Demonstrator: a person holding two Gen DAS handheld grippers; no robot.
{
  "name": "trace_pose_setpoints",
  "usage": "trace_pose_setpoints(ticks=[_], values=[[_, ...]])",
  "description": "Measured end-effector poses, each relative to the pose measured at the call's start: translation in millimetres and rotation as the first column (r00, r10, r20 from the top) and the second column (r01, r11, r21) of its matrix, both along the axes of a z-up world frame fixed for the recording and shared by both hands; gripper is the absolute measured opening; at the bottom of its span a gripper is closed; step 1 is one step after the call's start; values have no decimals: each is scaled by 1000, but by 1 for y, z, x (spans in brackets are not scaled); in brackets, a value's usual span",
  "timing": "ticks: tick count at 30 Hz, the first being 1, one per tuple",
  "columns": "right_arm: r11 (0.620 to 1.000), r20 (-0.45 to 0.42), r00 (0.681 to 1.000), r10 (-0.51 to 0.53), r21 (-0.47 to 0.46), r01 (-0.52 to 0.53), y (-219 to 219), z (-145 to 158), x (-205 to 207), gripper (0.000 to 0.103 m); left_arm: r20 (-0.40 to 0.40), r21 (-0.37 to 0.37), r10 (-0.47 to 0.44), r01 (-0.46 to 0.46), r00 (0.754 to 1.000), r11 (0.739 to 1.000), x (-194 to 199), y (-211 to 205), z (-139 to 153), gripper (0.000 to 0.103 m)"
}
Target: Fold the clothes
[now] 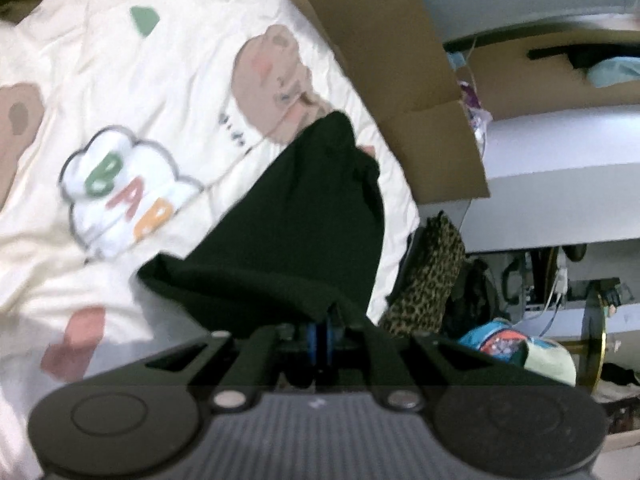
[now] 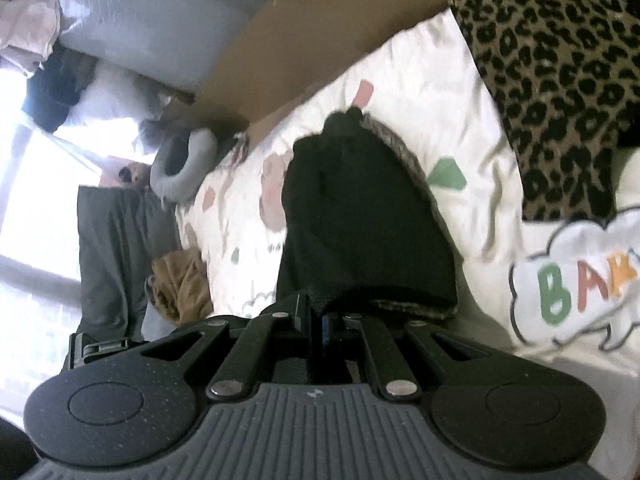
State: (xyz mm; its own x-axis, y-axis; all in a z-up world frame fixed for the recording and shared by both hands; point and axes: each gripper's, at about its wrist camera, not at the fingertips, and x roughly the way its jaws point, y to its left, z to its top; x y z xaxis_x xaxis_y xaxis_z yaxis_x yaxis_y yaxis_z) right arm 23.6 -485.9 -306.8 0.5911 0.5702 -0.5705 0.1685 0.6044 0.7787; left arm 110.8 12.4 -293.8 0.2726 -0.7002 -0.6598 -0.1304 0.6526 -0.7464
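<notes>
A black garment (image 1: 296, 220) lies stretched over a cream bedsheet (image 1: 120, 80) printed with bears and a "BAK" cloud. My left gripper (image 1: 320, 320) is shut on its near edge, the cloth draped over the fingertips. In the right wrist view the same black garment (image 2: 360, 216) runs away from me, with a grey knitted lining showing along its right edge. My right gripper (image 2: 324, 312) is shut on its near hem. The far end of the garment is bunched in both views.
A leopard-print cloth (image 2: 560, 80) lies on the bed to the right and hangs at the bed's edge in the left wrist view (image 1: 424, 276). A cardboard box (image 1: 400, 60) borders the bed. A grey neck pillow (image 2: 184, 168) and brown clothing (image 2: 184, 284) lie beyond it.
</notes>
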Motion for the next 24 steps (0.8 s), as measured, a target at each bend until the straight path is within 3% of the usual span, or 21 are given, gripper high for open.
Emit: trace_pose_setpoints(ticks=[8,19,24], values=[[999,44,999,-31,-27,33,-3,-9,42,3,44,10,-11,10,999,1000,48,-15,-14,5],[998,55,998,-15,-56,18,-14,-45,92,3,54,19,-5,4,999,1000,96,-33,-57,5],[999,87,995,-48,-14,49,-26,-57,104,3,78,3,13,-13,997,1000,111,-38,-63,5]])
